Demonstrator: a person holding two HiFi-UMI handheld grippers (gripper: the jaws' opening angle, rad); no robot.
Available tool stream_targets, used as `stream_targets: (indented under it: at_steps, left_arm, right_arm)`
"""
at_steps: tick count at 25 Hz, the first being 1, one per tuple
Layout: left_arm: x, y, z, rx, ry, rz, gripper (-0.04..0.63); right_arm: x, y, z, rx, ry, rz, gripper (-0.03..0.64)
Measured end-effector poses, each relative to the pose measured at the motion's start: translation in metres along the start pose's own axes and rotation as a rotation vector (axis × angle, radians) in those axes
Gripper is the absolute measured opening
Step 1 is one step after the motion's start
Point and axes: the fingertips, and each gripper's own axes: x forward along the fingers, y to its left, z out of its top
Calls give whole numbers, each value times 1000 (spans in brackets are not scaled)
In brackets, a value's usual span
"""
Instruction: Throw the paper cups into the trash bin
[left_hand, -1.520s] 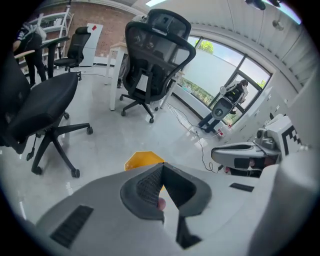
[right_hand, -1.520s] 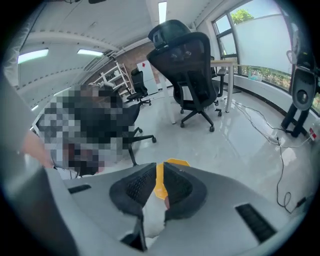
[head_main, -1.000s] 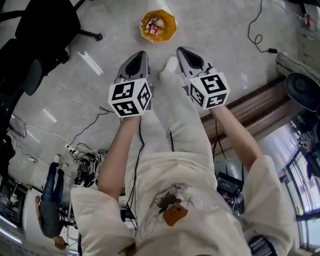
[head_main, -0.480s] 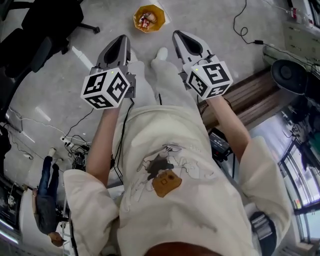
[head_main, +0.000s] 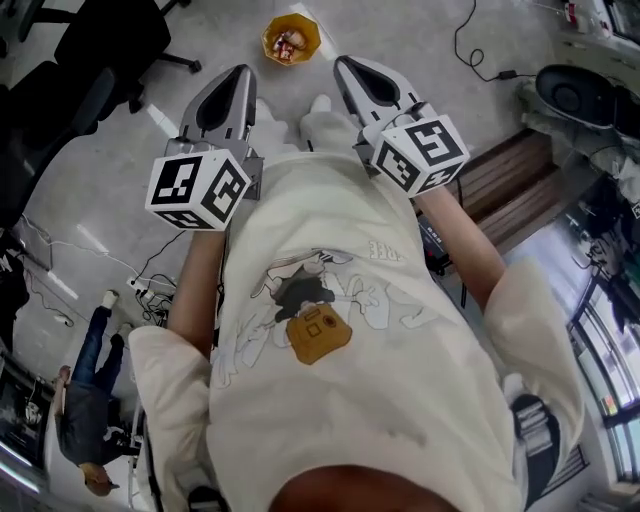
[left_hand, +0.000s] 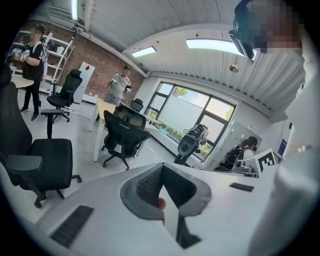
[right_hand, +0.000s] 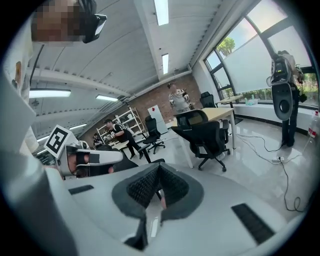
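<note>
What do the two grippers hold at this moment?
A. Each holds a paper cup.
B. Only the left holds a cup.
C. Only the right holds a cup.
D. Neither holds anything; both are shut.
D: the left gripper and the right gripper each show, in their own views, jaws together with nothing between them.

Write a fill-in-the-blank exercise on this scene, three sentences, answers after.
1. The orange trash bin stands on the ____.
2. The right gripper has its jaws ____, with nothing between them.
3. The left gripper, jaws together, holds ____.
Missing words: floor; shut; nothing.
</note>
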Motion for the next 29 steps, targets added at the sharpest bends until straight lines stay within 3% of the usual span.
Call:
stream_targets:
  at_steps: [9, 19, 29]
  left_arm:
    - [-4, -21, 17, 39, -45, -39, 6]
    - [-3, -31, 0, 48, -24, -43, 6]
    - [1, -40, -12, 46, -3, -77, 6]
  right_arm:
    - [-14, 18, 22, -17, -65, 19, 6]
    - [-24, 8, -11, 89, 25, 89, 6]
    - [-25, 18, -22, 62, 62, 129, 6]
